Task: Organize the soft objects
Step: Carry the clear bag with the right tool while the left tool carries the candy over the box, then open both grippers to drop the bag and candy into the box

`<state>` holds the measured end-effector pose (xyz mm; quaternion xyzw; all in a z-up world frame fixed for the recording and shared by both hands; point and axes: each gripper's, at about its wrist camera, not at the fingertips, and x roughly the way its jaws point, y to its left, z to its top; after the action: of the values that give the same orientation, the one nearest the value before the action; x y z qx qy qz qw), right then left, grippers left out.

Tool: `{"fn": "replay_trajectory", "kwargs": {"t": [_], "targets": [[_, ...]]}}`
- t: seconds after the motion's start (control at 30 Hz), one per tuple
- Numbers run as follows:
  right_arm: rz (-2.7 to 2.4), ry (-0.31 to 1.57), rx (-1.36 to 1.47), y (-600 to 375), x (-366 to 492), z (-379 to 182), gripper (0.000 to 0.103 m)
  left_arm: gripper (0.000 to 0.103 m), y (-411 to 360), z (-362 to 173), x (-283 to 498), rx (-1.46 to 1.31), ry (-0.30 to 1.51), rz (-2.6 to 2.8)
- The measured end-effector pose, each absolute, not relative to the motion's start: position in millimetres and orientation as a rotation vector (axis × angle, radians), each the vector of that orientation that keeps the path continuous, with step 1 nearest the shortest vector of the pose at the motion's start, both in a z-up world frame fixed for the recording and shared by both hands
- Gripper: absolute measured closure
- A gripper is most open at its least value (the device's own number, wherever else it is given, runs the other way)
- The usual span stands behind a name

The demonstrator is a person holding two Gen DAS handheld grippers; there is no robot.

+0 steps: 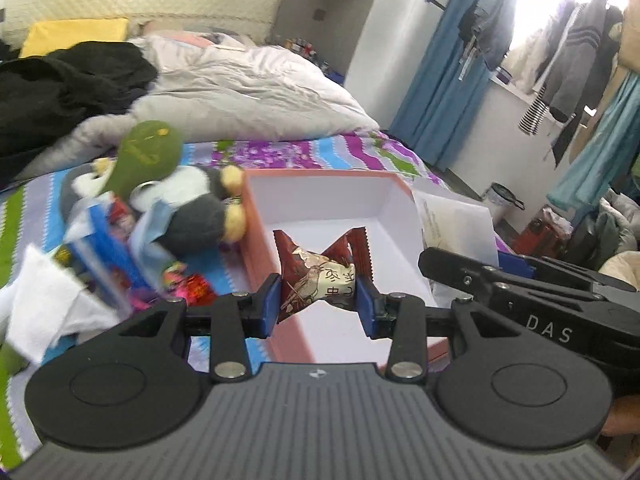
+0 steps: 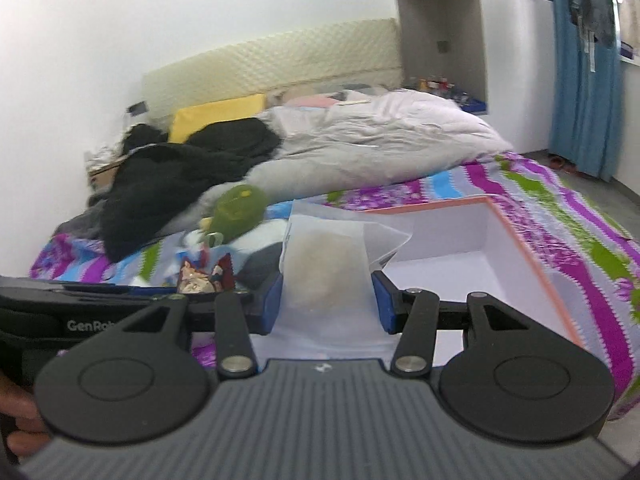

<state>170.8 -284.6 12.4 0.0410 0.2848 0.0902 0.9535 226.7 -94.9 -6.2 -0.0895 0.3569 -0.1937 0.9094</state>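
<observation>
Your room is lit by daylight from the window (image 1: 548, 8), which blows out to pure white glare in the left wrist view. The white wall (image 2: 80, 40) reads bright and even, with shadows soft. Both fisheye views bend straight lines hard toward the edges. You get motion blur on the stuffed toys (image 1: 168, 192) and the striped bedsheet (image 2: 580, 216).

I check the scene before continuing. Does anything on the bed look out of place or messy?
Yes. Left of the open box, a plush toy, tissue and small packets lie heaped in disorder on the bedsheet. The box itself looks empty.
</observation>
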Motion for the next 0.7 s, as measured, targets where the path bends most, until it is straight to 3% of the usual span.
{"fn": "replay_trajectory", "kwargs": {"t": [0.43, 0.7], "targets": [[0.032, 0.856, 0.156, -347.2, 237.9, -52.4, 0.051, 0.058, -187.6, -55.7, 308.4, -0.094, 0.940, -0.454], [-0.001, 0.910, 0.141, -361.9, 241.9, -76.8, 0.050, 0.057, -208.5, -84.9, 327.8, -0.088, 1.027, -0.446]]}}
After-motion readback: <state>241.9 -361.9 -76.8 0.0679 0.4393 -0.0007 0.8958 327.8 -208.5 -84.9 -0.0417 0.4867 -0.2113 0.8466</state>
